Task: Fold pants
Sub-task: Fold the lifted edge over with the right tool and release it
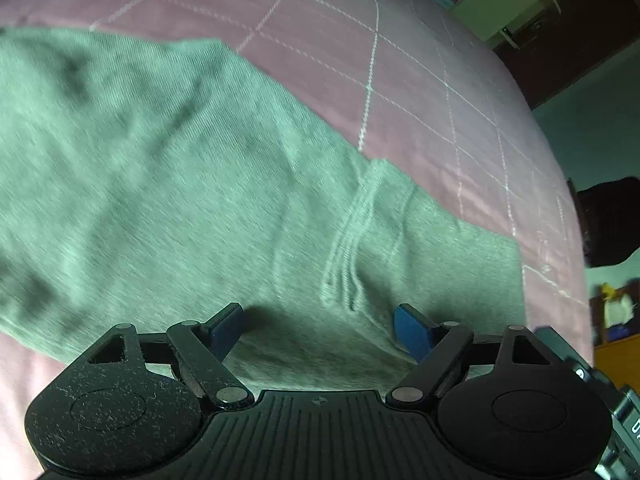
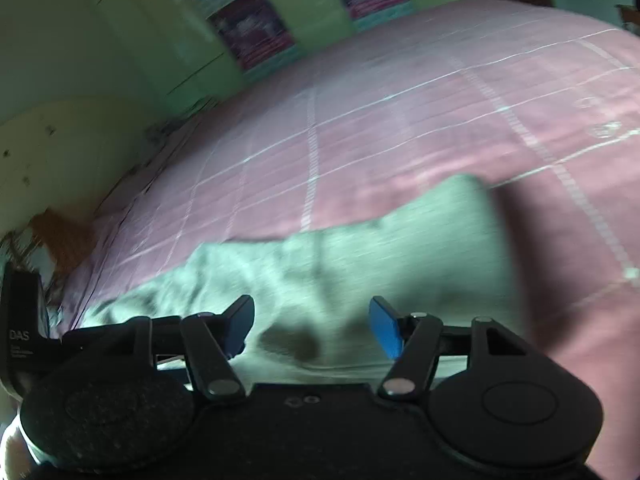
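Grey-green pants lie flat on a pink bedspread. In the left wrist view a stitched seam runs down the cloth just ahead of my left gripper, which is open and empty just above the fabric. In the right wrist view the pants stretch from lower left to a squared end at the right. My right gripper is open and empty above the cloth. The other gripper's black body shows at the left edge.
The pink bedspread with white grid lines spreads beyond the pants. A green cupboard with posters stands behind the bed. Dark furniture and an orange shelf lie past the bed's right edge.
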`<state>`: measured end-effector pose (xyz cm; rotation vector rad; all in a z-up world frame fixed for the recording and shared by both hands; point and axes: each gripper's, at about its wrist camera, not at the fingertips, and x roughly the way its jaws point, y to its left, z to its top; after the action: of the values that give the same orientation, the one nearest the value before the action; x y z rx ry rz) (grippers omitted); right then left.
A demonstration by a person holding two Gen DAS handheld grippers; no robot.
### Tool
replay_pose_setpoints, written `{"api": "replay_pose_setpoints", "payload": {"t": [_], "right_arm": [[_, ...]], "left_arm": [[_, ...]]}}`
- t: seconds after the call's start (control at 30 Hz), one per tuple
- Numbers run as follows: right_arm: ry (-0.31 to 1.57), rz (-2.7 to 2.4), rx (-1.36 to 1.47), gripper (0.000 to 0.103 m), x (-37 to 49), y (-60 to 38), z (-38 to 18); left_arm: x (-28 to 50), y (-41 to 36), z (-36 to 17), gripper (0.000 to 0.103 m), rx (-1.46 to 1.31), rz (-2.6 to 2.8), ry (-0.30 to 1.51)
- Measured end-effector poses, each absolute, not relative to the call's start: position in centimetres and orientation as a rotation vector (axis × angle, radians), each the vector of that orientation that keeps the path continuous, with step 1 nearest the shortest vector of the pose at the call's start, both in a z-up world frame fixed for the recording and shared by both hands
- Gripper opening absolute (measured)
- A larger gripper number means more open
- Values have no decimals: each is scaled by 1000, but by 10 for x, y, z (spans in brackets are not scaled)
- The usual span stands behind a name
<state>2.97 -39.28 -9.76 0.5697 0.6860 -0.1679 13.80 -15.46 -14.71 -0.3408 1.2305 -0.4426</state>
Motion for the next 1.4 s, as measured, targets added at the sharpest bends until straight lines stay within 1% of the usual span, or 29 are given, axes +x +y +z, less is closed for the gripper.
{"api": "replay_pose_setpoints", "payload": {"t": [0.1,0.13,0.17,0.23,0.3,0.37,0.47,0.57,0.67,0.73,0.77,0.8,0.83,0.9,0.93,0.97,1.0,1.07,1.13,1.2,1.27,1.3,1.4], "right_arm": [[662,-217,608,64,9,-413,-99],[658,-231,626,64,6,-417,-103],[653,-246,644,64,1,-423,-105],[641,-282,668,64,-7,-433,-111],[627,-326,687,64,-15,-441,-115],[623,-367,697,64,-18,-449,-117],[609,-409,708,64,-22,-458,-118],[609,-436,708,63,-21,-466,-118],[637,-434,666,57,-13,-461,-117],[677,-418,599,47,-2,-450,-117],[699,-409,553,42,5,-441,-117],[723,-393,507,33,13,-432,-119],[749,-379,464,27,21,-423,-121],[789,-350,381,23,37,-403,-126],[805,-336,339,22,44,-392,-129],[822,-325,295,23,50,-384,-133],[852,-316,251,22,55,-376,-139],[944,-287,172,22,62,-366,-156],[951,-267,150,23,62,-366,-153],[933,-248,211,23,65,-375,-142],[868,-259,227,24,74,-379,-127],[855,-271,205,29,83,-378,-122],[874,-276,157,27,117,-379,-121]], "left_arm": [[134,-162,-157,81,-384,-413,1219],[135,-164,-158,69,-391,-409,1209],[136,-168,-159,47,-391,-408,1209],[140,-176,-162,28,-421,-405,1229],[141,-184,-159,25,-415,-368,1214],[137,-187,-151,17,-419,-353,1188],[128,-179,-121,16,-400,-406,1091],[122,-151,-85,16,-392,-443,990],[121,-111,-67,16,-320,-407,928],[123,-90,-72,16,-257,-363,924],[125,-85,-82,17,-224,-357,956],[125,-81,-95,17,-188,-349,990],[125,-82,-108,17,-133,-328,1018],[122,-88,-131,17,-32,-292,1058],[119,-85,-134,23,-37,-288,1048],[116,-81,-133,32,-52,-266,1034],[112,-77,-128,34,-61,-237,1020],[110,-70,-113,35,-69,-224,964],[114,-75,-101,37,-50,-257,922],[124,-90,-95,41,-30,-298,922],[139,-112,-99,45,-14,-322,938],[147,-125,-104,45,0,-327,947],[168,-153,-116,46,46,-328,977]]}}
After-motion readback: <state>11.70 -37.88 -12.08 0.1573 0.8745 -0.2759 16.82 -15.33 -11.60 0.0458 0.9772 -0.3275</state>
